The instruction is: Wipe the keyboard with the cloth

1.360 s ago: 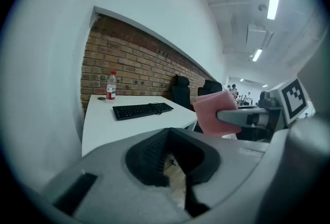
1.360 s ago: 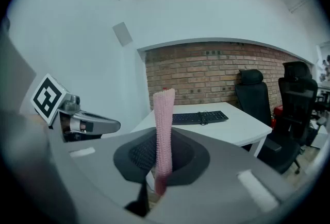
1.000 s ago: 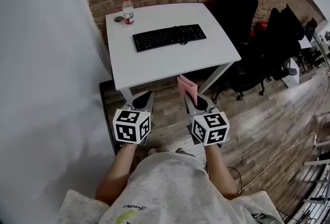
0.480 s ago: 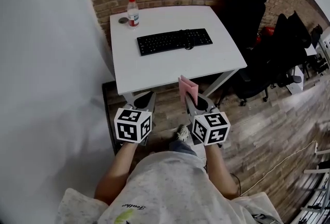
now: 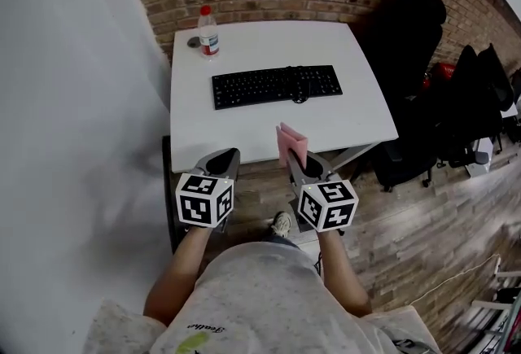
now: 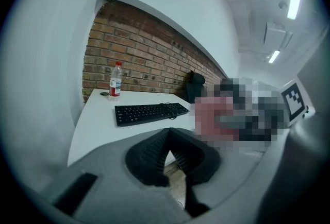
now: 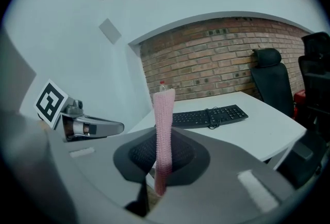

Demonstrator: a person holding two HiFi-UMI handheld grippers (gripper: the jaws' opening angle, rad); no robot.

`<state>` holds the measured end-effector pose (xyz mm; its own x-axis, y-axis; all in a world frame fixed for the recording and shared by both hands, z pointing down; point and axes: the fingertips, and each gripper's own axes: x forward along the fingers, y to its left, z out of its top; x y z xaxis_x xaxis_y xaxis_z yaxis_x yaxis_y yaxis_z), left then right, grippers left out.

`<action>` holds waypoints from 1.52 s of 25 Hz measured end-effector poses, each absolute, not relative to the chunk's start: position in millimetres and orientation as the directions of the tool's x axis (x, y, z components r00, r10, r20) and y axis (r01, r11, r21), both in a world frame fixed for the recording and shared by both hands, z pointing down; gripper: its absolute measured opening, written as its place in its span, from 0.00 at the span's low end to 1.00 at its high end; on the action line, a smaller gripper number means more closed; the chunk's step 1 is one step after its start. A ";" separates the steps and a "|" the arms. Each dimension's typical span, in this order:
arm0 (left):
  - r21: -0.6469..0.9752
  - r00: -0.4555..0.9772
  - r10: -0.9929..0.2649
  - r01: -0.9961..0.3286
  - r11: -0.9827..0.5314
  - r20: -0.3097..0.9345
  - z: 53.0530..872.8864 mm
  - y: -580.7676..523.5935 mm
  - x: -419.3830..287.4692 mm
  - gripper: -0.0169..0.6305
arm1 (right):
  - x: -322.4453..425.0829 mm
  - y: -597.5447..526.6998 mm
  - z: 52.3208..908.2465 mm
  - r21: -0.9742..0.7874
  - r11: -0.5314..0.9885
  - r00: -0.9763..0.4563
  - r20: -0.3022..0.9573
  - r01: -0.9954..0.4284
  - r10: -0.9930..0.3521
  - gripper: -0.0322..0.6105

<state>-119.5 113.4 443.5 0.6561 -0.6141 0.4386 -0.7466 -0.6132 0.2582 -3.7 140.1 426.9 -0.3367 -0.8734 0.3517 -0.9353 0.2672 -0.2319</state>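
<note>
Right gripper point(image 5: 294, 162) jaws clamp the pink cloth point(image 5: 291, 145), left gripper point(image 5: 226, 155) jaws closed empty; risk: unbraced keyboard point(image 5: 260, 88) skids mid-bench point(image 5: 244, 129), or cloth snags the cable point(image 5: 299, 89) lying on it.

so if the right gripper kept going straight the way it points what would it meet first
The right gripper, shut on a folded pink cloth, would likely meet the near edge of the white table first; the black keyboard lies beyond. Height is unclear.

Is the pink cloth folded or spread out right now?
Folded: the pink cloth stands as a narrow, upright, layered strip clamped in the right gripper.
</note>
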 end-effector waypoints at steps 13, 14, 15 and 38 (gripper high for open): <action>0.247 0.581 -0.653 -0.808 -0.535 0.485 452.1 34.6 -23.1 0.02 | 79.9 54.5 439.5 -0.283 0.364 -0.451 0.374 -0.887 -0.810 0.09; 0.247 0.574 -0.659 -0.814 -0.526 0.485 452.3 28.7 -17.3 0.02 | 84.0 49.1 440.1 -0.285 0.374 -0.462 0.373 -0.882 -0.805 0.09; 0.247 0.567 -0.665 -0.819 -0.518 0.486 452.8 23.4 -12.0 0.02 | 88.0 44.0 440.7 -0.289 0.384 -0.472 0.371 -0.877 -0.800 0.09; 0.242 0.436 -0.734 -0.900 -0.363 0.520 477.2 -47.6 -59.7 0.02 | 33.6 -37.5 456.2 -0.345 0.543 -0.644 0.384 -0.765 -0.662 0.09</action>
<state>-59.7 -47.6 477.2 0.4365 -0.7339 0.5205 -0.8996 -0.3632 0.2423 33.6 -37.5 456.2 -0.6436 -0.6619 0.3842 -0.7651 0.5434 -0.3455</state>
